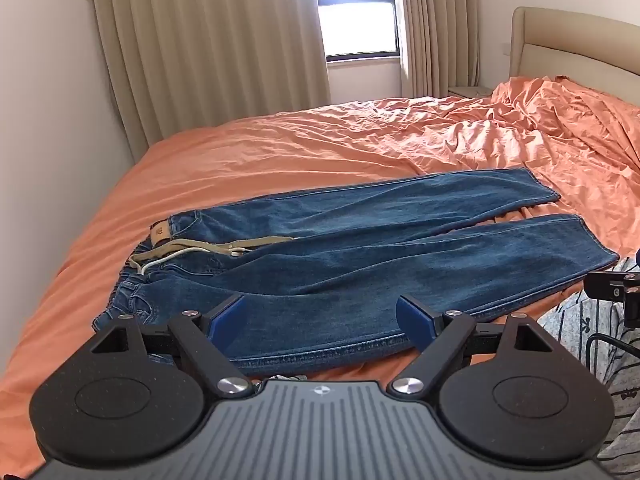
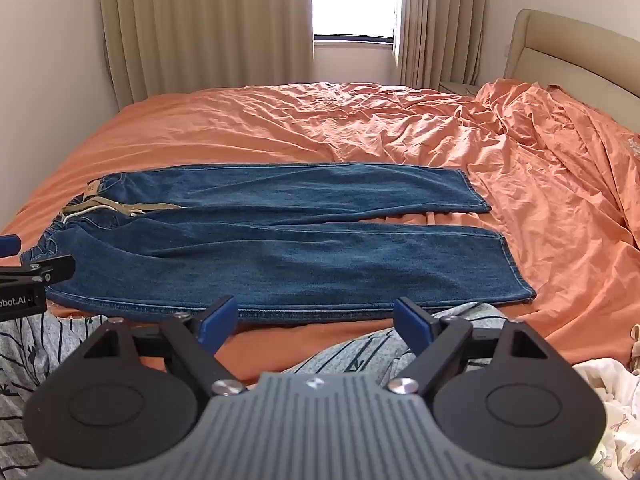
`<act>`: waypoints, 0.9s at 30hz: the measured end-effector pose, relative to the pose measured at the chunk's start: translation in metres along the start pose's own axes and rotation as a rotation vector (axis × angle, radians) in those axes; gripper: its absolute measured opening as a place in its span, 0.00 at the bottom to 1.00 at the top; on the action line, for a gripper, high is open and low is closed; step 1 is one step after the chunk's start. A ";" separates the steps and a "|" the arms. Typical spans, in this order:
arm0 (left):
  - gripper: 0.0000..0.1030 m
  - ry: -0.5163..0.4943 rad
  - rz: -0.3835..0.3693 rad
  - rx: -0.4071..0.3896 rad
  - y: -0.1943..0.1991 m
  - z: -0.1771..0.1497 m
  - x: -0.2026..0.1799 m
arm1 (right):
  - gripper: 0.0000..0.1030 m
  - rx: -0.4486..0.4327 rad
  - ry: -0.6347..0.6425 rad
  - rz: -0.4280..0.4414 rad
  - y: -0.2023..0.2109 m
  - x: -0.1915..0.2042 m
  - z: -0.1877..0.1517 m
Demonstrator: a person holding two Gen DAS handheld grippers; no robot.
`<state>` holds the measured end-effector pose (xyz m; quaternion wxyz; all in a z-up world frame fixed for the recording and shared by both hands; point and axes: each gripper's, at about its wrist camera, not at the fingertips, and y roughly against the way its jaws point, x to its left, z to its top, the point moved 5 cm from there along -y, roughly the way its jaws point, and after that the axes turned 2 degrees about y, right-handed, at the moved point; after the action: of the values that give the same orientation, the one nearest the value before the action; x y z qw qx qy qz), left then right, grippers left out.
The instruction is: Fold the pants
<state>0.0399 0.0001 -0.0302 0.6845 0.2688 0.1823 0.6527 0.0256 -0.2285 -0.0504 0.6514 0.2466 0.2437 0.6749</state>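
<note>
Blue jeans (image 1: 360,248) lie flat on the orange bed, waistband to the left with a beige belt and white cord (image 1: 188,250), both legs running to the right, slightly apart. They also show in the right wrist view (image 2: 280,248). My left gripper (image 1: 320,316) is open, hovering over the near leg's edge by the hip. My right gripper (image 2: 314,320) is open, just in front of the near leg's seam, holding nothing. Part of the right gripper shows at the edge of the left wrist view (image 1: 616,292).
The orange sheet (image 2: 360,120) is wrinkled, bunched toward the beige headboard (image 2: 572,56) at the right. Curtains (image 1: 208,48) and a window (image 1: 356,12) stand behind the bed. The person's grey striped clothing (image 2: 360,348) is at the near edge.
</note>
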 end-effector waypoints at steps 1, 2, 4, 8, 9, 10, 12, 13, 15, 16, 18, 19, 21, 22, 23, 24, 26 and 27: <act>0.95 -0.009 0.006 -0.004 0.000 0.000 0.000 | 0.79 0.001 0.000 0.000 0.000 0.000 0.000; 0.95 -0.010 0.007 -0.004 0.000 0.000 0.000 | 0.79 0.002 0.001 -0.001 0.000 0.000 0.000; 0.95 -0.009 0.010 -0.003 0.000 0.000 0.000 | 0.79 0.003 0.005 -0.003 0.000 0.000 0.000; 0.95 -0.008 0.010 -0.003 0.000 0.000 0.000 | 0.79 0.002 0.012 -0.003 0.000 0.003 0.003; 0.95 -0.007 0.010 -0.003 0.001 0.000 -0.001 | 0.79 0.001 0.013 -0.004 0.002 0.004 0.005; 0.95 -0.007 0.008 -0.002 0.001 0.000 0.000 | 0.79 0.001 0.015 -0.006 0.003 0.005 0.006; 0.95 -0.006 0.008 0.000 0.000 0.000 0.000 | 0.79 -0.003 0.016 -0.006 0.002 0.004 0.004; 0.95 -0.007 0.009 -0.002 0.001 0.000 0.000 | 0.79 -0.004 0.016 -0.006 0.002 0.005 0.005; 0.95 -0.006 0.009 0.000 0.001 0.000 0.000 | 0.79 -0.007 0.015 -0.005 0.003 0.003 0.001; 0.95 -0.005 0.007 0.000 0.000 0.000 0.000 | 0.79 -0.005 0.016 -0.004 0.004 0.003 0.001; 0.95 -0.004 0.009 -0.004 0.000 0.001 0.006 | 0.79 -0.002 0.014 -0.004 0.004 0.003 0.001; 0.95 -0.004 0.009 -0.006 0.001 -0.001 0.007 | 0.79 -0.001 0.015 -0.004 0.004 0.003 0.001; 0.95 -0.002 0.008 -0.004 0.002 -0.002 0.008 | 0.79 -0.002 0.017 -0.005 0.004 0.004 0.001; 0.95 -0.002 0.008 -0.004 0.001 -0.001 0.008 | 0.79 -0.003 0.018 -0.006 0.005 0.004 0.002; 0.95 -0.003 0.009 -0.005 0.002 -0.001 0.008 | 0.79 -0.005 0.020 -0.006 0.005 0.004 0.002; 0.95 -0.003 0.009 -0.006 0.002 -0.001 0.008 | 0.79 -0.006 0.020 -0.006 0.005 0.004 0.002; 0.95 0.000 0.010 -0.009 0.005 -0.003 0.009 | 0.79 -0.008 0.019 -0.009 0.006 0.005 0.003; 0.95 0.000 0.009 -0.011 0.006 -0.005 0.009 | 0.79 -0.009 0.018 -0.010 0.006 0.005 0.002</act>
<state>0.0331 0.0096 -0.0297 0.6829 0.2659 0.1775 0.6568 0.0224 -0.2238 -0.0446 0.6535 0.2364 0.2478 0.6751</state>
